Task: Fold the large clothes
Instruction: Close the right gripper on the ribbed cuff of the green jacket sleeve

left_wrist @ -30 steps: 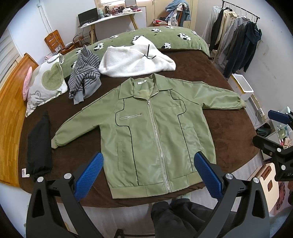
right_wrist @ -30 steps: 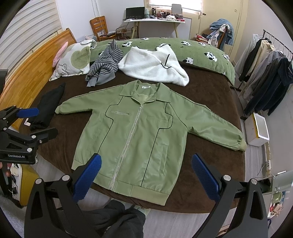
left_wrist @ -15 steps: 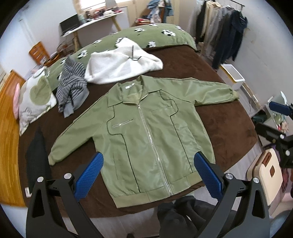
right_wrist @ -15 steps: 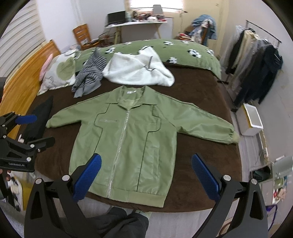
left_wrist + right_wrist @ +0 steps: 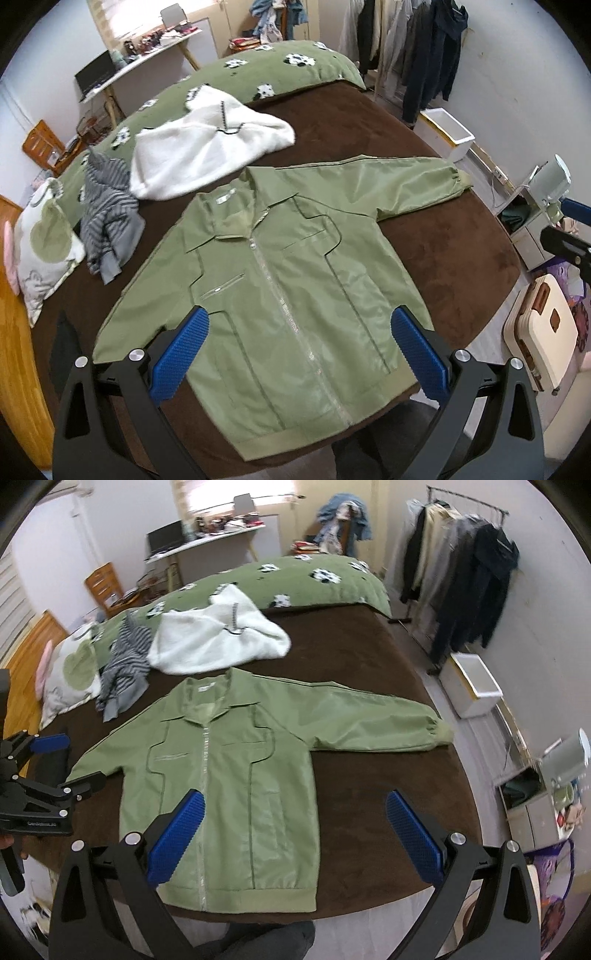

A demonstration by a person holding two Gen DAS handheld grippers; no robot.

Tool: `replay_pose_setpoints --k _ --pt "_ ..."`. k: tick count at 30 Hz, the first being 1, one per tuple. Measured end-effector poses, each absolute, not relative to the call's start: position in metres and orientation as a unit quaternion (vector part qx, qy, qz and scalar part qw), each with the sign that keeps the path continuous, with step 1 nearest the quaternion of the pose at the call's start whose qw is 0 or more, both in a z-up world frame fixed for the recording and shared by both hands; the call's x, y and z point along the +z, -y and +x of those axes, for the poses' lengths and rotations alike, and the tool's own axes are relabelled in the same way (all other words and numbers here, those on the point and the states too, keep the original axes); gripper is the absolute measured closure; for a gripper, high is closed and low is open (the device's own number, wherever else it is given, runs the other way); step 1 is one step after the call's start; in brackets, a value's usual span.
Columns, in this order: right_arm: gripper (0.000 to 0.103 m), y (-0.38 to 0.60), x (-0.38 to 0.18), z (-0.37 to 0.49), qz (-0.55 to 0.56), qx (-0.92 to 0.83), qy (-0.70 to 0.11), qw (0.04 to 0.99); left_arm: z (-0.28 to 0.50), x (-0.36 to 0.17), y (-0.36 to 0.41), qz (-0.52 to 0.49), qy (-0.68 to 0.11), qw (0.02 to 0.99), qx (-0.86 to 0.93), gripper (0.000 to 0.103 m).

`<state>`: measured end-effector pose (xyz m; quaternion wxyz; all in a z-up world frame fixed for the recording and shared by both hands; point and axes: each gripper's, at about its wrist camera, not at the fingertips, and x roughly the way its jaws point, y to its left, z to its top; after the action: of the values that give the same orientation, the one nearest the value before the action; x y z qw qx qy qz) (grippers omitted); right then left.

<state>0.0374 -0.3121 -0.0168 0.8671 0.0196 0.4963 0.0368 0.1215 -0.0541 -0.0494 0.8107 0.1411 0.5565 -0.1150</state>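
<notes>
Green jacket lies flat, zipped, sleeves spread, across the centre of the frame on a brown bed cover. Above it, toward the upper left, sit a white fleece and a striped top. Left gripper and right gripper hang at lower frame, fingers wide apart, holding nothing.

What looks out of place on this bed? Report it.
Nothing wrong with the green jacket: flat, zipped, sleeves spread. The white fleece and striped garment lie crumpled beyond its collar, unfolded.
</notes>
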Motion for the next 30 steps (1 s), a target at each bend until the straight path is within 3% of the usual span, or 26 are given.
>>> replay_pose_setpoints --k 11,21,25,30 --pt "0.006 0.422 -0.108 0.130 0.040 -0.032 -0.495 0.867 0.227 -0.161 0.154 0.098 -0.557 0.818 -0.108 0.006" --pt "0.006 0.550 -0.231 0.192 0.132 -0.118 -0.482 0.858 0.319 -0.322 0.214 0.098 -0.571 0.810 -0.091 0.006" --pt "0.006 0.583 -0.279 0.199 0.157 -0.137 -0.484 0.850 0.338 -0.365 0.222 0.100 -0.571 0.810 -0.088 0.006" --pt "0.006 0.619 -0.321 0.198 0.263 -0.120 -0.460 0.840 0.341 -0.395 0.223 0.089 -0.578 0.808 -0.073 0.005"
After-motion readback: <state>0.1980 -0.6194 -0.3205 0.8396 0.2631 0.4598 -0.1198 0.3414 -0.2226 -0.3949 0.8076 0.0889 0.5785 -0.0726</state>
